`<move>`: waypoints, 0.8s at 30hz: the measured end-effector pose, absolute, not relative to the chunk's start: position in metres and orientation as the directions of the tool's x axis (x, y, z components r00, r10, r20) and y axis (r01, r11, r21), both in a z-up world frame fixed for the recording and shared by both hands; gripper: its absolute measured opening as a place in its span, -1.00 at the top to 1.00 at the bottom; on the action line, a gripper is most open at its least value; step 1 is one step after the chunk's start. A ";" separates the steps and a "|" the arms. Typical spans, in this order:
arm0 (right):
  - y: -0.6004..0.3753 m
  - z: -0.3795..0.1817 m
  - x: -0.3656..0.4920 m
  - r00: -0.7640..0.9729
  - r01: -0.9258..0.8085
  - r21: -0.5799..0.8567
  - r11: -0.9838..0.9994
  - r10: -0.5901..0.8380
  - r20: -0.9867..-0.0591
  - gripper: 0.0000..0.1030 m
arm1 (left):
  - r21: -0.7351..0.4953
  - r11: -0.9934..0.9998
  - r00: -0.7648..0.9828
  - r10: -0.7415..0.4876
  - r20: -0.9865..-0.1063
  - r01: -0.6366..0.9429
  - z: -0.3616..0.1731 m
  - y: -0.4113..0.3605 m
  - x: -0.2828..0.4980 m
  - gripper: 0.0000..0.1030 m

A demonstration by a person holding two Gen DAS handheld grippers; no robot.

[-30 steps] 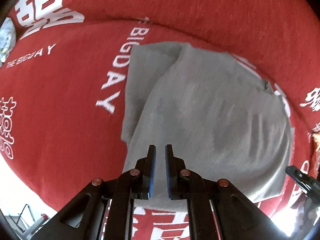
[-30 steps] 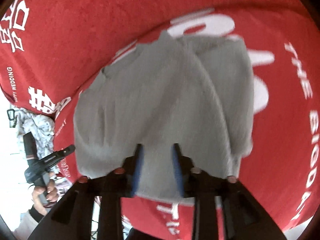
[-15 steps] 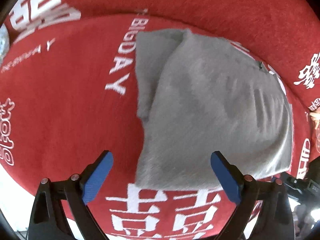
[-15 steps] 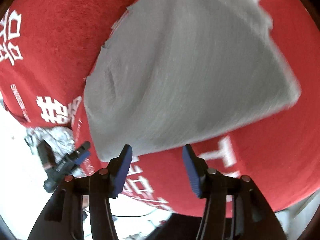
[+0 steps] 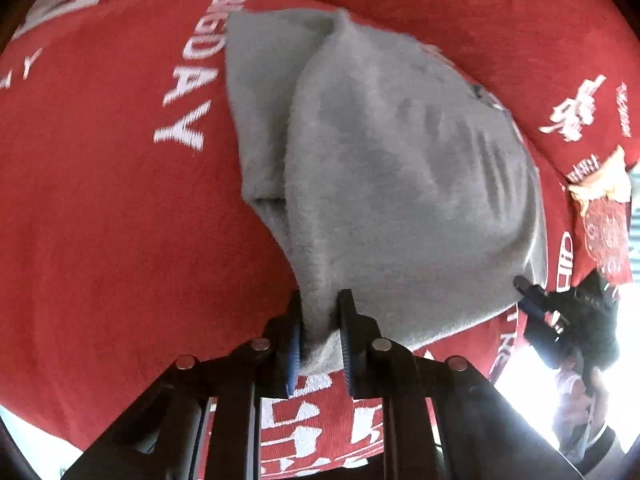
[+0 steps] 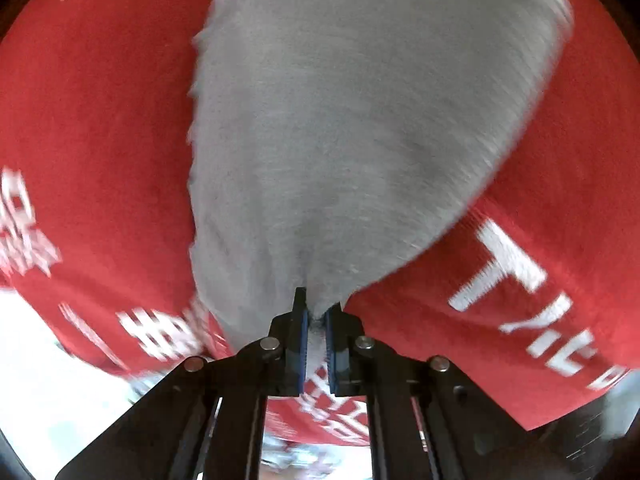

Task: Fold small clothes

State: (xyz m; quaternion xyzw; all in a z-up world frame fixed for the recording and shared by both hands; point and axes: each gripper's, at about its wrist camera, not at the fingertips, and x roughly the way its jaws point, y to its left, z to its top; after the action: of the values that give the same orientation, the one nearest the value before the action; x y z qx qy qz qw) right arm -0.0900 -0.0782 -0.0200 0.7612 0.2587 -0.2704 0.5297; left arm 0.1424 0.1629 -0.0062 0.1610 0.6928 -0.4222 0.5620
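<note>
Both grippers' fingers (image 5: 347, 320) — grey garment (image 5: 400, 184) pinched between.

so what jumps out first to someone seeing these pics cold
A gray knit garment fills the middle of both views, lying on a bright red cloth with white lettering. The left gripper and right gripper each pinch a near corner of it.

Each claw, left (image 5: 320, 336) and right (image 6: 316, 340), is black plastic with silver round screws and ribbed blue pads (image 5: 294, 354).
</note>
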 end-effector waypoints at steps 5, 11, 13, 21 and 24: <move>-0.078 -0.009 -0.080 0.593 0.805 0.578 -0.134 0.163 -0.789 0.85 | -0.348 0.564 -0.287 -0.198 -0.937 0.748 -0.012 0.170 0.129 0.81; -0.075 -0.019 -0.077 0.573 0.819 0.560 -0.122 0.216 -0.791 0.83 | -0.313 0.555 -0.256 -0.181 -0.950 0.770 -0.007 0.172 0.123 0.81; -0.074 -0.010 -0.082 0.557 0.828 0.553 -0.092 0.247 -0.793 0.76 | -0.287 0.543 -0.228 -0.174 -0.958 0.789 0.004 0.172 0.124 0.81; -0.116 0.050 -0.080 0.477 0.869 0.482 0.115 0.072 -0.876 0.76 | -0.262 0.549 -0.125 -0.275 -0.953 0.793 0.047 0.133 0.163 0.81; -0.149 0.050 -0.065 0.459 0.881 0.460 0.107 0.032 -0.888 0.76 | -0.251 0.563 -0.089 -0.299 -0.950 0.787 0.045 0.098 0.177 0.81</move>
State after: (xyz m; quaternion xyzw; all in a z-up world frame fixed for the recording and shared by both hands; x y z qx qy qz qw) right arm -0.0652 -0.1495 0.0498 0.5769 0.3956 -0.3372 0.6300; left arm 0.1769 0.0975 0.0455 0.2017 0.6056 -0.4215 0.6441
